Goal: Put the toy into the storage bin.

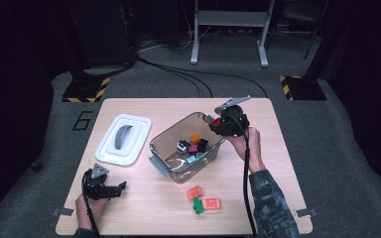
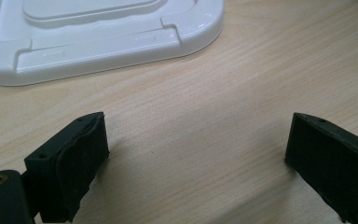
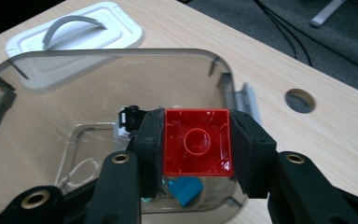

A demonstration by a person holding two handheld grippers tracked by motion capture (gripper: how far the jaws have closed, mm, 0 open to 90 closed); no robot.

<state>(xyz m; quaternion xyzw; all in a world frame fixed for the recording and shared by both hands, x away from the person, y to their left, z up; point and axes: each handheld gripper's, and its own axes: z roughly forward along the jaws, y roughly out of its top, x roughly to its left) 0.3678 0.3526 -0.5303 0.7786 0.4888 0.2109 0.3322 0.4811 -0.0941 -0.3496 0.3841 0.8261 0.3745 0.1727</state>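
The right hand-held gripper (image 1: 217, 122) was clamped on a small red hollow plastic building brick (image 3: 197, 142), its black jaws pressing two opposite side walls and the open underside turned toward the gripper's own camera, above the far corner of the clear plastic storage bin (image 1: 164, 166) at mid-table. The brick looked light, rigid and smooth-sided, likely to slip if pinched at a corner, so the flat walls now held seemed the soundest grip. Inside the bin lay several loose bricks already, an orange one (image 1: 195, 138), a magenta one (image 1: 193, 148) and a teal one (image 1: 191, 159) among them, leaving little in the way of a drop beyond the bin's raised rim. The bin's white rectangular lid with a grey handle (image 1: 124, 139) lay flat to its left, well apart. Two orange-red bricks (image 1: 194, 192) and a green one (image 1: 197, 206) waited on the pale wooden table (image 1: 144, 208) near the front edge. The left hand-held gripper (image 1: 120, 189) rested low over bare wood, jaws wide apart and empty.
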